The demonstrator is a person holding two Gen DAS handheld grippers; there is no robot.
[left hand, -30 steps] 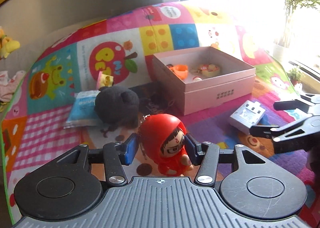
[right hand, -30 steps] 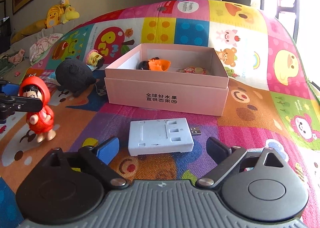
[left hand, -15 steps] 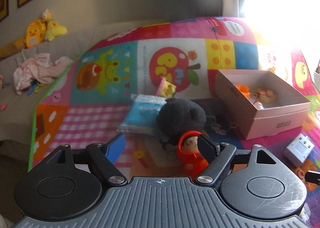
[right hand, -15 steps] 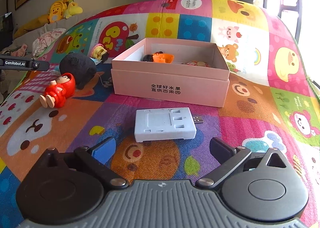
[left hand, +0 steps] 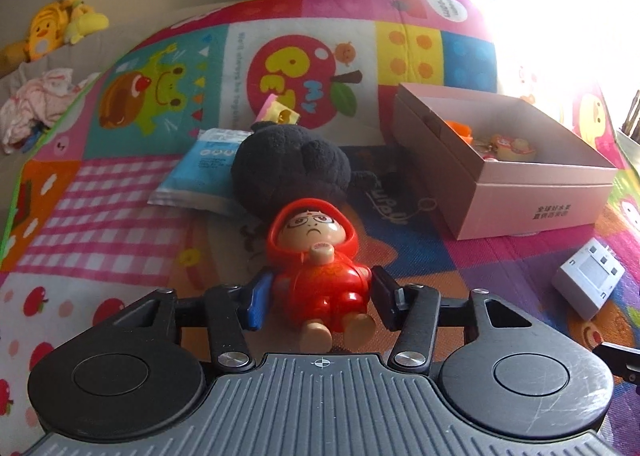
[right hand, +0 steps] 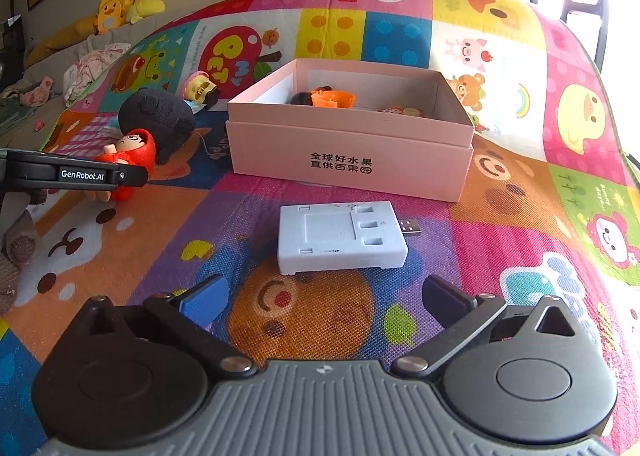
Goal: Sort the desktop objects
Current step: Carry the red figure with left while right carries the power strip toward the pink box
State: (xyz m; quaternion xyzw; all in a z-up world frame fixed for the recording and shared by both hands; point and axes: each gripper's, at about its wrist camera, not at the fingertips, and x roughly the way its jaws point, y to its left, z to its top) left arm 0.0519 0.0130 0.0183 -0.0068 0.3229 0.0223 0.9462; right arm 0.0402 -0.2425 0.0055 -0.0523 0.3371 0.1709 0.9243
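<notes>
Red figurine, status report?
Left hand-held gripper straddling red figurine, supine on mat. Right hand-held gripper open, empty, before white adapter. Nothing obstructing.

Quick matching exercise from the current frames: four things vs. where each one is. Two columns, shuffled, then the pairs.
Things
1. red hooded plastic doll
2. white rectangular plastic USB adapter
3. orange plastic toy
4. blue plastic packet

Places
A. inside the pink cardboard box
B. partly under the black plush toy
C. on its back between the left tool's fingers
D. on the mat ahead of the open right tool

Pairs: 1-C, 2-D, 3-A, 4-B
</notes>
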